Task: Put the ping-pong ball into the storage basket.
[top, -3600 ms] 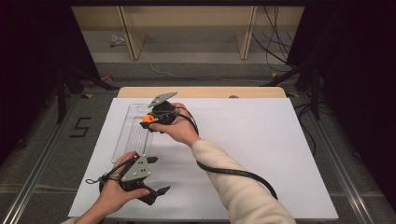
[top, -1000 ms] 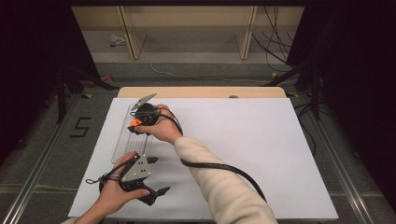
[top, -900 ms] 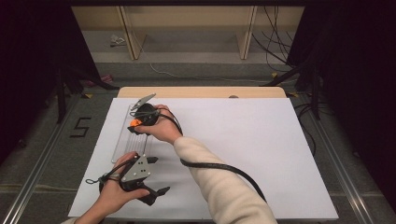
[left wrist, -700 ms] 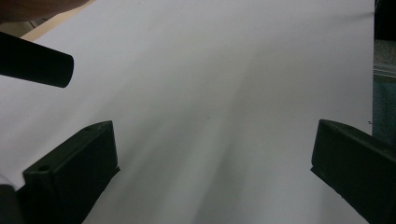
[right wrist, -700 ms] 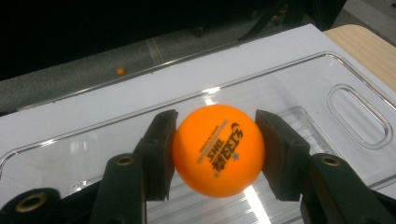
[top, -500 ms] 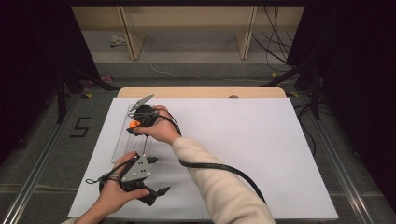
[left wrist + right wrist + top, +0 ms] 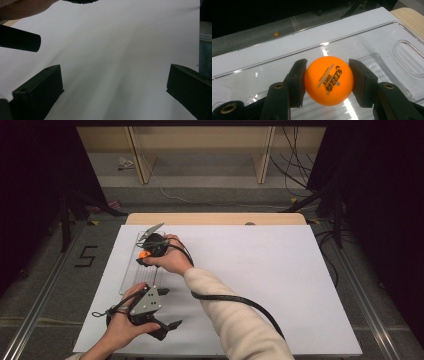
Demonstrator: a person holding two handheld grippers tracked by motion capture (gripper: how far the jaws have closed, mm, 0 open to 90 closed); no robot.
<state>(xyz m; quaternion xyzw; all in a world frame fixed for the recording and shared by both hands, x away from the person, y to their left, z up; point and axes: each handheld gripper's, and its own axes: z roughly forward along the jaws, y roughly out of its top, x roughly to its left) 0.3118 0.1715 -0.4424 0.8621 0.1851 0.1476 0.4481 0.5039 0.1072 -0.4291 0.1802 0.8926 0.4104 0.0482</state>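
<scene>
Lab-like recording bay, white-topped table (image 7: 280, 285), black side curtains (image 7: 380, 195), floor cables (image 7: 295, 175), metal rails (image 7: 45, 295)

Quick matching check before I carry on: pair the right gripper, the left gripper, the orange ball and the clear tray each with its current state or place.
Things:
1. right gripper
2. left gripper
3. orange ball
4. clear tray

States or places:
A. lies on the white table cover, under the ball
B. jaws wide apart, nothing between them
C. printed with dark lettering, pinched from both sides
D. shut on the ball above the tray

Pairs: 1-D, 2-B, 3-C, 4-A
</scene>
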